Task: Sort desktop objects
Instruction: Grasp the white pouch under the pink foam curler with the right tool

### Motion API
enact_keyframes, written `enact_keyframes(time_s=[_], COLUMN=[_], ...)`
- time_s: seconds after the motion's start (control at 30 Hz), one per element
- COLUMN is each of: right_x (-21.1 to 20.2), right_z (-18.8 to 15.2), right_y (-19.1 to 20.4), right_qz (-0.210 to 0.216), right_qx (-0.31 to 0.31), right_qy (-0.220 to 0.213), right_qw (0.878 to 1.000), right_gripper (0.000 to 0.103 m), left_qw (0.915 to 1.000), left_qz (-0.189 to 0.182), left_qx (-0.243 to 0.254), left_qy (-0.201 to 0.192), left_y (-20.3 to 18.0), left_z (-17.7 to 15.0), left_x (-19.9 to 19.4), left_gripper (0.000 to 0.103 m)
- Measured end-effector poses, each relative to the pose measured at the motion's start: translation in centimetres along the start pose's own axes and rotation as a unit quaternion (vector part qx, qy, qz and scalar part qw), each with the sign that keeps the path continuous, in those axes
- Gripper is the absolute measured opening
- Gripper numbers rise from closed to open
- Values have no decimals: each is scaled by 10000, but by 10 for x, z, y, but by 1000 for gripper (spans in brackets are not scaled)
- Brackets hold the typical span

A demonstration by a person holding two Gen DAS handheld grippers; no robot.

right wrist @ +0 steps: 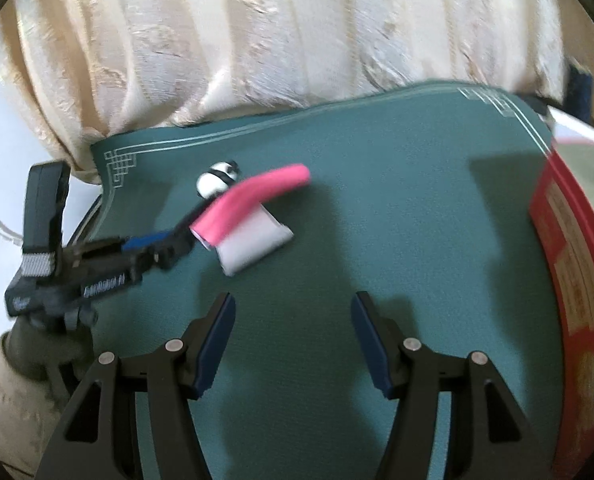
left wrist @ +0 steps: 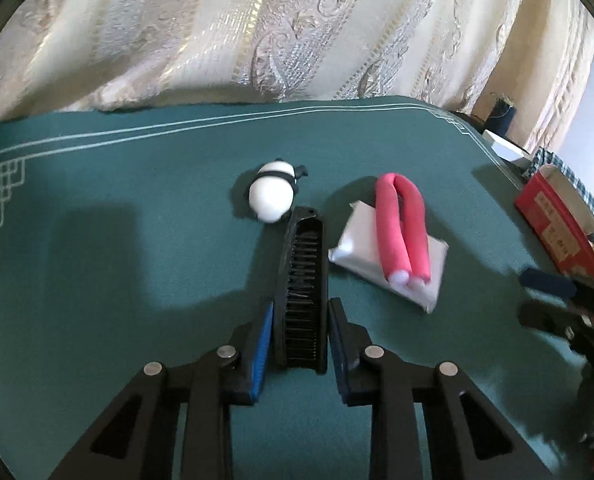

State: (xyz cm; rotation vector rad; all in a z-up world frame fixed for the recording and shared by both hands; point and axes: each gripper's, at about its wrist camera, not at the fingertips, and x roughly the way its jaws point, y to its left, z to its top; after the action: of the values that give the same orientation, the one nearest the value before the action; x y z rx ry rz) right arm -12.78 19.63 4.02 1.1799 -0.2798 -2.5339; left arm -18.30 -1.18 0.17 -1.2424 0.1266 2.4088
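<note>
Left gripper point(left wrist: 301, 312): clamped on black bristled plastic hairbrush point(left wrist: 303, 280), near end hidden. Right gripper point(right wrist: 293, 312): spread, empty. Red cardboard box point(right wrist: 573, 280): cut off, lettering blurred.

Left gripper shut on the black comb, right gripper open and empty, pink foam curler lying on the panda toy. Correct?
One error: the pink foam curler lies on the white packet, not the panda toy, which sits apart; the left wrist view shows it. The left gripper is shut on the black comb; the right gripper is open and empty.
</note>
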Motion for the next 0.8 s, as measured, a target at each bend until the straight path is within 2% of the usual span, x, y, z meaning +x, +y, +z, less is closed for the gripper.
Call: enact_keyframes(time_s=[0.27, 0.4, 0.43, 0.47, 0.53, 0.73, 0.8], right_x=[38, 51, 55, 58, 63, 73, 73], right_z=[15, 22, 25, 30, 38, 40, 40], right_y=[28, 27, 25, 23, 21, 36, 44], right_qz=[-72, -190, -203, -177, -130, -45, -28], right_qx=[-562, -610, -584, -547, -519, -871, -1061], right_qy=[239, 274, 275, 270, 281, 342, 335], right_qw=[9981, 9976, 9977, 9980, 9982, 9956, 9938], right_gripper=[65, 65, 65, 65, 65, 65, 65], left_qw=[10000, 9996, 9996, 9996, 9994, 9991, 9992], left_qz=[87, 268, 282, 280, 346, 405, 397], left_qx=[-39, -34, -22, -34, -38, -1, -46], left_qy=[9, 65, 57, 58, 49, 80, 9], left_y=[1, 2, 1, 1, 0, 0, 2], left_z=[-20, -22, -20, -19, -18, -16, -15], left_x=[-19, -17, -16, -15, -12, -5, -7], left_gripper=[28, 29, 35, 56, 82, 81, 64])
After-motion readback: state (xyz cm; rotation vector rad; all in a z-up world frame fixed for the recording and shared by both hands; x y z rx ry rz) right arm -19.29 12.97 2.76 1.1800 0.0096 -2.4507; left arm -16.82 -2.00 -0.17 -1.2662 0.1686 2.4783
